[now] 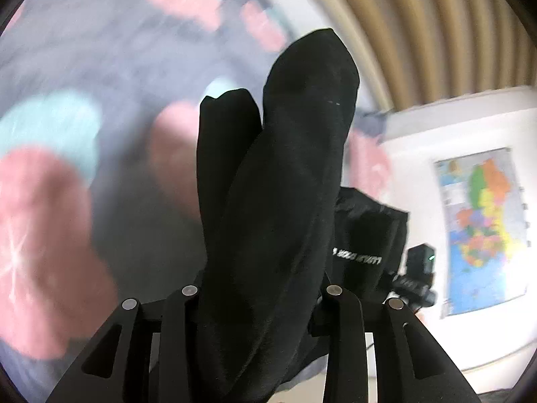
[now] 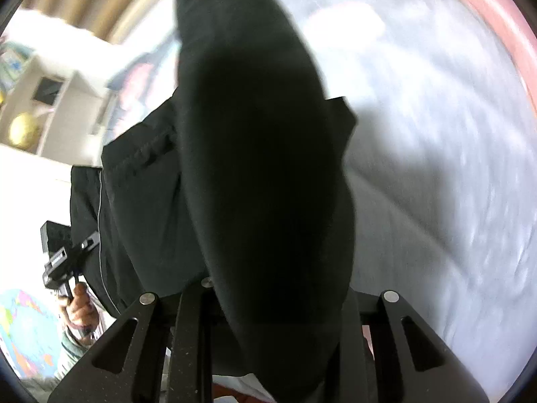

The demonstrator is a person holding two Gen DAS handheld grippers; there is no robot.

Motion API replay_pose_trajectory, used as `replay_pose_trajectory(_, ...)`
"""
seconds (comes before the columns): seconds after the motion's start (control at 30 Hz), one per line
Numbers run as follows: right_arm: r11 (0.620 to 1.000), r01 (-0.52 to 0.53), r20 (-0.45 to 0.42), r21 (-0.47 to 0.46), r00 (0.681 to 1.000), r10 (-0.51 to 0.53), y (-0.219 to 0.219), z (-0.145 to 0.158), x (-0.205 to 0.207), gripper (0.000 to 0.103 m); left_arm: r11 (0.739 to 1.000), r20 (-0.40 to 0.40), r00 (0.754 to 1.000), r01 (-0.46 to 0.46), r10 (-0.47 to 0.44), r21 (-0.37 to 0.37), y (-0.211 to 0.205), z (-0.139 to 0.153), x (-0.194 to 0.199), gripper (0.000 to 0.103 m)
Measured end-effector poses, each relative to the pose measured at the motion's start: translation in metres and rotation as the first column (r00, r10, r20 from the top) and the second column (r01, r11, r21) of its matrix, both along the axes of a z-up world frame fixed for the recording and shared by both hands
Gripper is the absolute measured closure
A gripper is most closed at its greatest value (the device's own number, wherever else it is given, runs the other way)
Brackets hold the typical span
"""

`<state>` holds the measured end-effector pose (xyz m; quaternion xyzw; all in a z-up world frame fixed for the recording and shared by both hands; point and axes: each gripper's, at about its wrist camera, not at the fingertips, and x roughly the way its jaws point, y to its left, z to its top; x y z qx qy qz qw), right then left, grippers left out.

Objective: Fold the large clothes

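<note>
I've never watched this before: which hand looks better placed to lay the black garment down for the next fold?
Neither, really. The left tongs and right tongs each pinch a bunch of the black garment, lifted over the patterned bedspread. Probably both lower together.

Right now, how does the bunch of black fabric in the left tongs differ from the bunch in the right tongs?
In the left tongs, the black garment stands up in two separate lobes, one shorter; in the right tongs, the garment rises as one broad mass. The left bunch leaves more background visible; the right bunch fills most of its view. Both are black, bunched and clamped between closed tongs.
</note>
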<state>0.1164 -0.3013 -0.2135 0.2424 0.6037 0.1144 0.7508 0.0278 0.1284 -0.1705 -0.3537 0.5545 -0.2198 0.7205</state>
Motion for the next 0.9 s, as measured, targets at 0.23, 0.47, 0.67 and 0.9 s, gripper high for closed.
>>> replay_pose_trajectory(0.23,0.985,0.172,-0.082,-0.019,0.982,-0.173,-0.026,-0.067,-0.009,0.067,0.985,-0.183,0.969,-0.170,0.166,-0.005,0.047,-0.090,-0.009,0.054)
replay_pose_trajectory(0.47,0.954,0.296,-0.096,-0.051,0.949,-0.300,-0.047,-0.077,-0.033,0.040,0.955,-0.309,0.925,-0.269,0.220,-0.126,0.112,-0.115,-0.025,0.050)
replay_pose_trajectory(0.67,0.949,0.239,0.057,-0.206,0.971,-0.233,-0.057,-0.015,-0.090,0.038,0.964,-0.051,0.978,-0.187,0.200,0.188,0.102,-0.018,-0.031,0.050)
replay_pose_trajectory(0.9,0.924,-0.016,0.094,-0.382,0.994,0.056,0.017,-0.008,-0.102,0.038,0.910,0.126,0.990,0.004,-0.061,0.414,-0.045,0.025,-0.027,0.049)
